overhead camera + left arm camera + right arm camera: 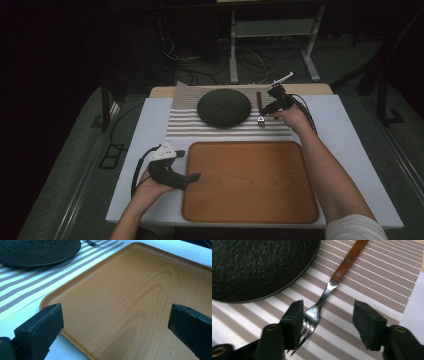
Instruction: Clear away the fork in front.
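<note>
A fork (pixel 319 307) with a wooden handle (pixel 259 99) lies on the striped placemat (pixel 225 129), just right of the dark round plate (pixel 223 107). My right gripper (pixel 327 315) is open and hangs low over the fork's tines, one jaw on each side of the head, the left jaw close against the tines. In the high view that right gripper (pixel 267 114) sits at the placemat's right side. My left gripper (pixel 192 176) is open at the left edge of the wooden tray (pixel 250 182), its jaws empty over the tray's corner (pixel 62 300).
A white board (pixel 345 145) covers the table under the tray and the placemat. The plate (pixel 37 251) lies beyond the tray's far left corner. Cables and metal table legs (pixel 310 47) stand on the floor behind the table.
</note>
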